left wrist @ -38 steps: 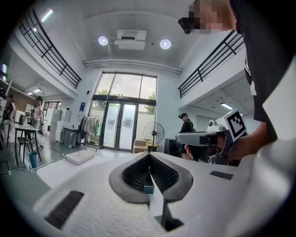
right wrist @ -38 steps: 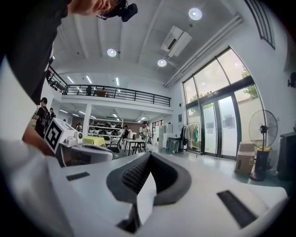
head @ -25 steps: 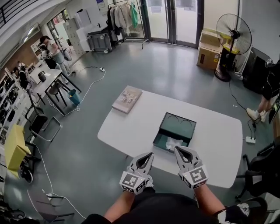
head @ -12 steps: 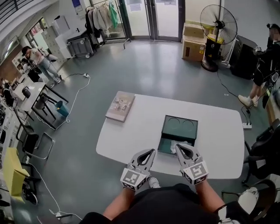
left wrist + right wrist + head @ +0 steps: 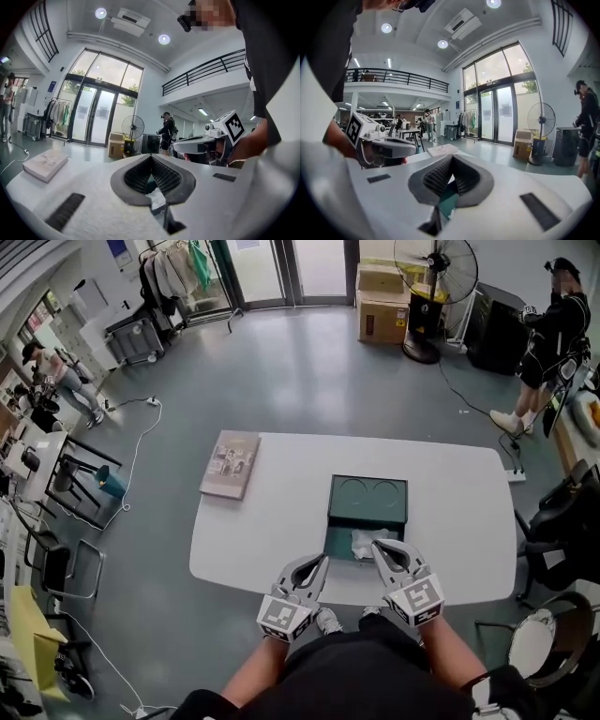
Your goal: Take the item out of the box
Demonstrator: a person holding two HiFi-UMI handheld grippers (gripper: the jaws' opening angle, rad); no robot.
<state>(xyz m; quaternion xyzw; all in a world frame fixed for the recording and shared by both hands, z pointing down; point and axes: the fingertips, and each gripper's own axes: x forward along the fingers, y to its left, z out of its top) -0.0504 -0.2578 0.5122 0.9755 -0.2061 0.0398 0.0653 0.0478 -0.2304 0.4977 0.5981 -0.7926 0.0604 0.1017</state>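
A dark green box lies open on the white table, with two round hollows in its far half. Crumpled white paper fills its near half; what lies under it is hidden. My right gripper is shut and empty, its tips at the box's near edge beside the paper. Left of the box, at the table's front edge, my left gripper is also shut with nothing in it. In the left gripper view the shut gripper frames the paper. The right gripper frames green box wall.
A flat book lies at the table's far left corner. Office chairs stand close on the right. Beyond the table are a standing fan, cardboard boxes, a person and floor cables.
The head view has swung, so the table and box now sit more centred. Both grippers stay shut, side by side; the right one's tips have come up to the box's near edge.
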